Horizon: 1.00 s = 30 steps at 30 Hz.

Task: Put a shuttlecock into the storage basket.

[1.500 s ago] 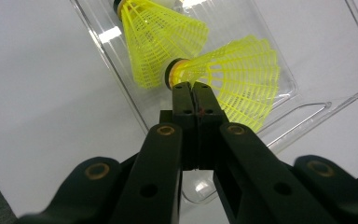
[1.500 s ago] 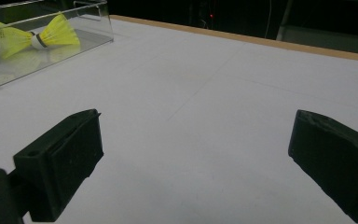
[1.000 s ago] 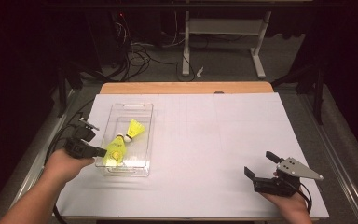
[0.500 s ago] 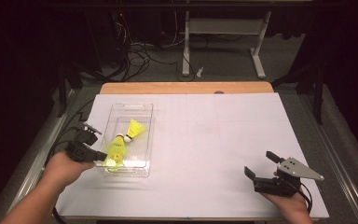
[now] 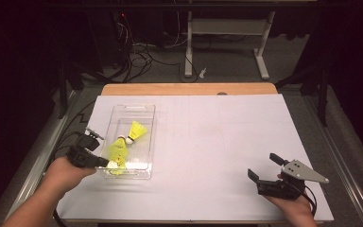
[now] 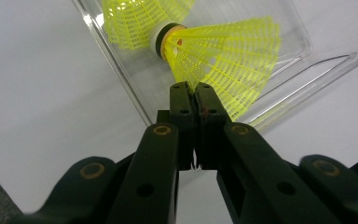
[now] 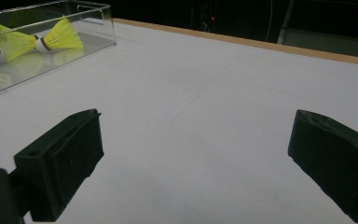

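A clear plastic box (image 5: 132, 109) sits at the table's left and holds three yellow shuttlecocks lying in a line. My left gripper (image 5: 105, 163) reaches over the box's near left corner. Its jaws are shut on the skirt edge of the nearest shuttlecock (image 5: 116, 164). In the left gripper view, the left gripper (image 6: 193, 88) pinches that shuttlecock (image 6: 228, 60), whose cork presses against another shuttlecock's skirt (image 6: 140, 18). My right gripper (image 5: 263, 166) rests at the near right of the table, open, with nothing between its jaws. The right gripper (image 7: 196, 154) points across the sheet toward the box (image 7: 98, 18).
A white sheet (image 5: 208, 142) covers the table, with a wooden strip (image 5: 189, 89) along the far edge. Beyond it are a dark floor with cables and a desk frame (image 5: 227, 28). A metal rail (image 5: 345, 156) runs along the right side.
My left gripper has drawn back a little toward the near end of the box, jaws still shut. The right gripper has stayed where it was.
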Available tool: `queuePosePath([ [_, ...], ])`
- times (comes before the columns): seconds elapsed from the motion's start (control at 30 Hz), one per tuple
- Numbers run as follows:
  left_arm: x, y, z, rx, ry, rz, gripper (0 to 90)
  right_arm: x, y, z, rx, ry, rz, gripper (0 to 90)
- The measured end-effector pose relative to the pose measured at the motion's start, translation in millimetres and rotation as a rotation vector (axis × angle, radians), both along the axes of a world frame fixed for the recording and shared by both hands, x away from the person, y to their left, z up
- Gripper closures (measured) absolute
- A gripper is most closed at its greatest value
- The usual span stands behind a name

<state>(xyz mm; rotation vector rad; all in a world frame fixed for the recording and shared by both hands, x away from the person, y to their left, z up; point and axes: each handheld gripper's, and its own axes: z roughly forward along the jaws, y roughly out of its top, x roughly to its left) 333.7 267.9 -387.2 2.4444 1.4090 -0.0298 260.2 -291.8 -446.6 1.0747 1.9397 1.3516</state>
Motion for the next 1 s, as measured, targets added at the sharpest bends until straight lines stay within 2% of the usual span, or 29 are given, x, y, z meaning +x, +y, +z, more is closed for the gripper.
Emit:
queuePosePath([
  [0.2, 0.1, -1.4, 1.1, -0.016, 0.002, 0.002, 82.8, 0.5, -0.8, -0.5, 0.002, 0.001, -0.001, 3.4],
  [0.73, 3.0, -8.7, 6.3, -0.006, -0.007, -0.011, 70.9, 0.5, -0.6, -0.5, 0.001, 0.004, -0.001, 3.5],
  [0.87, 3.1, -9.8, 4.9, 0.004, -0.023, -0.007, 78.4, 0.8, -0.8, -0.4, 0.0, 0.0, 0.0, 3.5],
  [0.93, 3.0, -10.7, 4.7, 0.014, -0.028, -0.012, 87.3, 0.6, -0.8, -0.3, 0.001, 0.0, 0.0, 3.5],
  [1.0, 2.6, -12.7, 4.9, 0.023, -0.041, -0.01, 89.6, 0.6, -1.1, -0.2, 0.001, -0.001, -0.001, 3.4],
])
